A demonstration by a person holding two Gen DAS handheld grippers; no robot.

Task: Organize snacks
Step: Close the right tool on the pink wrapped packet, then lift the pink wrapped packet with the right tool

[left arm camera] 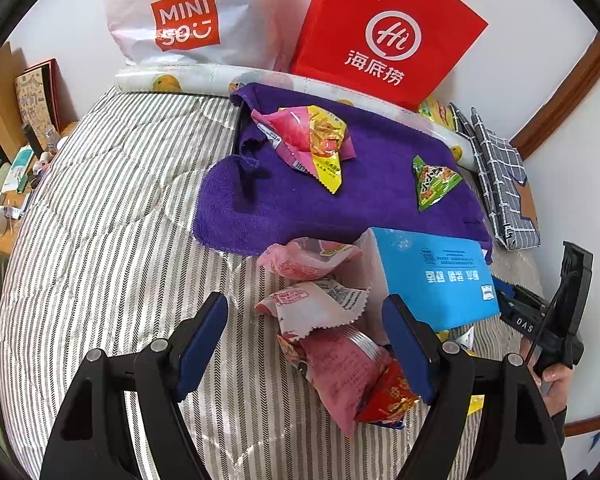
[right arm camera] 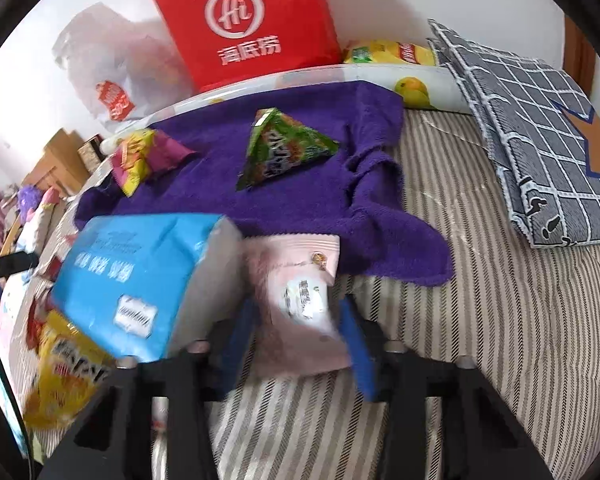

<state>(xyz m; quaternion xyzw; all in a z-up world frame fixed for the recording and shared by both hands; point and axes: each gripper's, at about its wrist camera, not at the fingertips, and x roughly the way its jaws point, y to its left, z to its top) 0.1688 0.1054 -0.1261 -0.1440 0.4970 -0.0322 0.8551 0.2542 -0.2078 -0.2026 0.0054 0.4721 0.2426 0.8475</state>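
Pink snack packet [right arm camera: 300, 308] seemingly pinched in right hand-held gripper [right arm camera: 300, 344]; left hand-held gripper [left arm camera: 308, 344] wide, bare striped bedspread [left arm camera: 112, 208] alongside.

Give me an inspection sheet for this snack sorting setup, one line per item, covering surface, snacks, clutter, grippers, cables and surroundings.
Surface: striped bedspread with a purple towel spread over it.
Job's things: green triangular packet and a pink and yellow packet on the towel; pink packets piled on the bedspread beside a blue box.
Clutter: red bag, white shopping bag, checked pillow.
Grippers: left gripper open above the pile; right gripper closing around a pale pink packet, though blur hides the contact.
Cables: thin black cable by the right gripper.
Surroundings: white wall, cluttered side table.
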